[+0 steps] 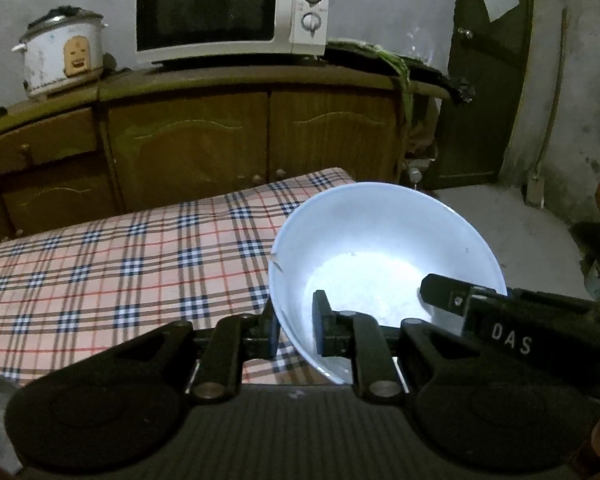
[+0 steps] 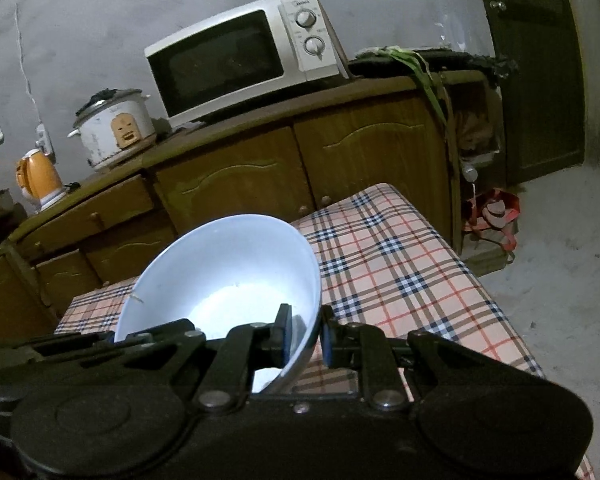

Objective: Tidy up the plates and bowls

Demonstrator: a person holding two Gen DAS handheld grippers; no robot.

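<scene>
A pale blue, round ceramic bowl (image 1: 384,256) is held in the air above the tabletop, which is covered with a pink, navy and red checked cloth (image 1: 112,264). The bowl is tilted, its open mouth turned up and back toward the cameras, so that the whole inside is seen; being round, it has no long axis. In the right wrist view the same bowl (image 2: 224,272) is seen over the near left part of the cloth.

The left gripper (image 1: 298,326) is clamped on the bowl's left wall, one finger outside and one inside, the jaws nearly together with only the thin wall between them. The right gripper (image 2: 306,336) is clamped on the bowl's right wall in the same way, one pad inside and one outside. Both grippers are pointed forward and somewhat downward, side by side, and the right one's fingers are seen entering the left wrist view from the right edge.

Behind the tabletop a brown wooden cabinet (image 1: 228,136) is seen, carrying a white microwave oven (image 1: 230,10) and a white rice cooker (image 1: 62,54); an orange kettle (image 2: 38,180) is seen only in the right wrist view
</scene>
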